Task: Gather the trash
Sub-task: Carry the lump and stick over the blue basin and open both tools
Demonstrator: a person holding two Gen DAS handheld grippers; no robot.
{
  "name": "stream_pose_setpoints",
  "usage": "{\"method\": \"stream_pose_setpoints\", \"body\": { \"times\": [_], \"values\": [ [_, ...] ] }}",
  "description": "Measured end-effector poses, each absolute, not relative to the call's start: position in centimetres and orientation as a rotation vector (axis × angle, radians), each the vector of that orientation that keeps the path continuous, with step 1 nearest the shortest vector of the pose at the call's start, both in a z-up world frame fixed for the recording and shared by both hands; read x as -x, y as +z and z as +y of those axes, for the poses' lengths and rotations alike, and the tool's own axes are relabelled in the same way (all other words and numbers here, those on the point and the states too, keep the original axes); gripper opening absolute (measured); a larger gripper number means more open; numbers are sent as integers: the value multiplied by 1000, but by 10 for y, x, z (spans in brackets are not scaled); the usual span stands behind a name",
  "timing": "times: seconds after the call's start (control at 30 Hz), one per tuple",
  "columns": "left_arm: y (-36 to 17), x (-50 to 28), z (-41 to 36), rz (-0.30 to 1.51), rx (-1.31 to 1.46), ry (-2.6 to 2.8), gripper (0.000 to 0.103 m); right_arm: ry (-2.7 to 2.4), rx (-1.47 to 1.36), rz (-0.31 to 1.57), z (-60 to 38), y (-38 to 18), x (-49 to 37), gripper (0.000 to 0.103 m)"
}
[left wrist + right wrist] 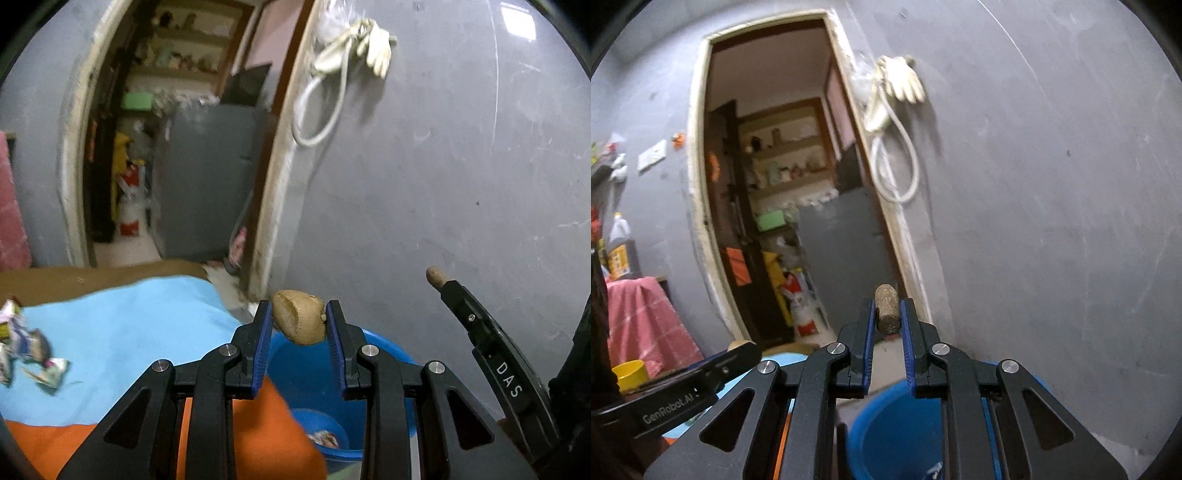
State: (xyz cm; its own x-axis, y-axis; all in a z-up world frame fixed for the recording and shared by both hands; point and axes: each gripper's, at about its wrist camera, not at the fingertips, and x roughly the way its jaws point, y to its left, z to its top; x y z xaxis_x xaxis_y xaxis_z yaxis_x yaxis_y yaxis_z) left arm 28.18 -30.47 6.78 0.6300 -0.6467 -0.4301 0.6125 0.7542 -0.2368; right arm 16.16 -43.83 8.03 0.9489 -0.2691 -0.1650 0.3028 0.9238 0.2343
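nutshell: rounded, tan, cracked, clamped in left tongs, centre frame above blue plastic bucket | cork: stubby speckled cylinder, clamped in right tongs | crumpled wrappers: lower left on light-blue cloth

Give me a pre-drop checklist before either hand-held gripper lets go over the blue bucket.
1. Left hand-held gripper holds its piece: ok, the blue pads clamp a tan nut shell.
2. Right hand-held gripper holds its piece: ok, a brown cork-like cylinder sits pinched between the pads.
3. Blue bucket below the left load: ok, its opening shows right under the fingers.
4. Bucket below the right load: ok by the right wrist view, though true overlap cannot be told.
5. Bucket has room: ok, only a wrapper shows at the bottom.
6. Trash left on the blue cloth: not ok, crumpled wrappers remain.
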Motion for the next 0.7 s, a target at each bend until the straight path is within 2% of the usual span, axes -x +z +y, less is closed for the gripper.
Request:
{"method": "stream_pose_setpoints", "body": {
  "times": [0.33,0.43,0.57,0.63,0.7],
  "values": [
    [32,-315,-357,725,1,-739,26,-339,-406,282,-479,56,-171,13],
    [21,-322,-362,771,-2,-743,29,-344,-434,305,-485,52,-172,13],
    [16,-319,-358,782,16,-736,37,-341,-458,330,-489,50,-172,21],
    [17,-315,-354,774,23,-732,40,-339,-459,326,-489,51,-172,28],
    [18,-313,-351,766,26,-721,40,-339,-456,323,-490,52,-173,30]
  ]
}}
